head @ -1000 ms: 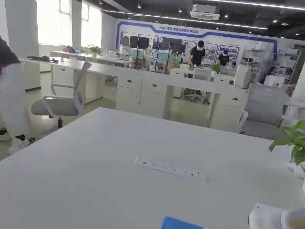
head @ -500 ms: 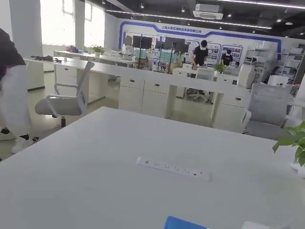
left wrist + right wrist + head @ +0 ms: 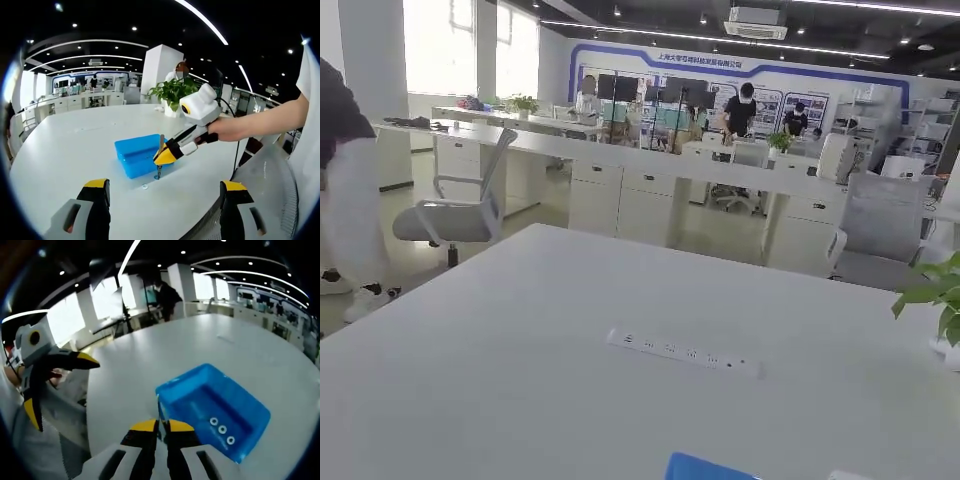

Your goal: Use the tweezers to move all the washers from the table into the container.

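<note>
In the head view the white table [image 3: 520,330] runs out ahead. A corner of the blue container [image 3: 705,467] shows at the lower edge, and a power strip [image 3: 685,353] lies on the table beyond it.

In the left gripper view the left gripper [image 3: 164,187] is empty, its jaws spread wide. The right gripper [image 3: 165,156] comes in above the container's near side, clamped on the tweezers [image 3: 159,170], which hang almost upright with their tips at the table just in front of the container. One loose washer [image 3: 144,187] lies on the table just beside those tips, on the side away from the container. Whether the tips already pinch anything is too small to tell.

In the right gripper view the jaws stand nearly together with the thin tweezers nipped between them. Three washers [image 3: 223,429] lie in a row inside the container, near its far wall.

The washers look small, flat, hard and very light, probably smooth metal, so they would likely skate on the tabletop or flick out of a careless pinch. The safer hold is probably across the ring's band, one tine through the hole and one outside the rim. The squeeze on the springy tweezers should stay gentle.
</note>
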Demonstrator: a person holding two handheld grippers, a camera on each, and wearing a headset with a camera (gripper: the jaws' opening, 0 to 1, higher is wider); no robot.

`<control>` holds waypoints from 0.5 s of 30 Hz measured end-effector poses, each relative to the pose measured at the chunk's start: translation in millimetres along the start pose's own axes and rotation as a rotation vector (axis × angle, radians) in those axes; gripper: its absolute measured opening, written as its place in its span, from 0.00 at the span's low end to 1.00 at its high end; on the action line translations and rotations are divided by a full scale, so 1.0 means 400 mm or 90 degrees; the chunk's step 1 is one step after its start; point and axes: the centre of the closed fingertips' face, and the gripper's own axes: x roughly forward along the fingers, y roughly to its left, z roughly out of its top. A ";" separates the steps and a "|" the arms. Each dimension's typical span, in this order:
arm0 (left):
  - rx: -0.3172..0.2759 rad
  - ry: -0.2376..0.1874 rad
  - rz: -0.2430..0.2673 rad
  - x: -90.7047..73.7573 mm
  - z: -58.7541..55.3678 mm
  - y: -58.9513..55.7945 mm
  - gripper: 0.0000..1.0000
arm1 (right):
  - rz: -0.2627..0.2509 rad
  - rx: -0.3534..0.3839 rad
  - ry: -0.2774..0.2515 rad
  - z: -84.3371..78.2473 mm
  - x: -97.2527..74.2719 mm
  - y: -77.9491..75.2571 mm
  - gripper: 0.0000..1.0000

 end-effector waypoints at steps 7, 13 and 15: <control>0.001 0.000 0.001 0.000 0.000 0.000 0.93 | 0.006 -0.059 0.006 -0.003 0.002 0.011 0.02; 0.001 -0.001 0.002 0.000 0.000 0.001 0.93 | -0.002 -0.009 -0.008 -0.001 -0.007 -0.009 0.03; 0.001 -0.002 0.002 0.000 0.000 0.001 0.93 | -0.010 -0.007 -0.017 0.004 -0.012 -0.016 0.03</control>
